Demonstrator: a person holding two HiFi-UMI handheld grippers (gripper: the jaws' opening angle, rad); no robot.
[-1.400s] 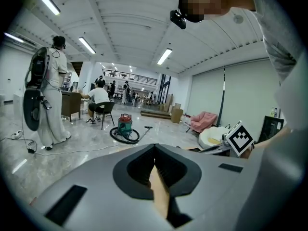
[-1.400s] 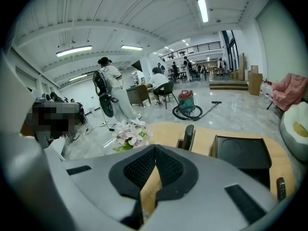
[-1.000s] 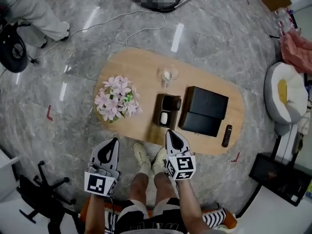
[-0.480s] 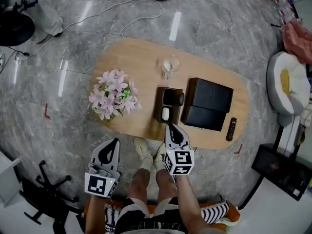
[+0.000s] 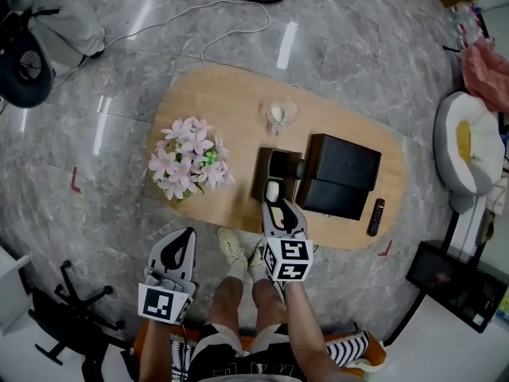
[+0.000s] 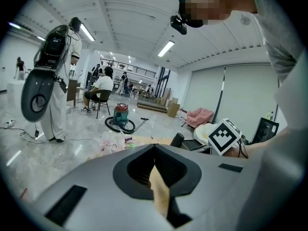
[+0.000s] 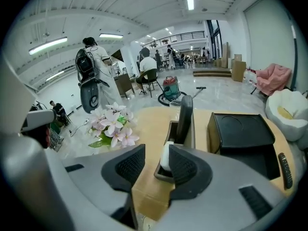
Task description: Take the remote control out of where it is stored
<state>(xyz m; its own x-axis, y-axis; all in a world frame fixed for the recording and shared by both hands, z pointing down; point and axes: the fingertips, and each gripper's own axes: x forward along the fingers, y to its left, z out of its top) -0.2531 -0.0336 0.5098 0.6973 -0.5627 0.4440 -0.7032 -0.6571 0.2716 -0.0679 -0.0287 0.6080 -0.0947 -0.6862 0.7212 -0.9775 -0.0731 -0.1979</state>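
The right gripper (image 5: 278,211), jaws just opened about halfway and empty, hangs at the near end of the holder (image 5: 258,179) mid-frame, where a white remote (image 5: 273,191) stands beside a black remote (image 7: 185,114). The left gripper (image 5: 183,239), lower left, is closed on nothing. A jaw could strike the holder's rim and tip it.

Bare tabletop (image 5: 223,110) between flowers (image 5: 189,159) and holder (image 5: 261,178); black box (image 5: 343,175) just beside holder

The right gripper (image 5: 280,208) points down over the near edge of the table (image 5: 215,106), its jaws just opening with nothing between them, while the left gripper (image 5: 184,235) hangs short of that edge, jaws together.
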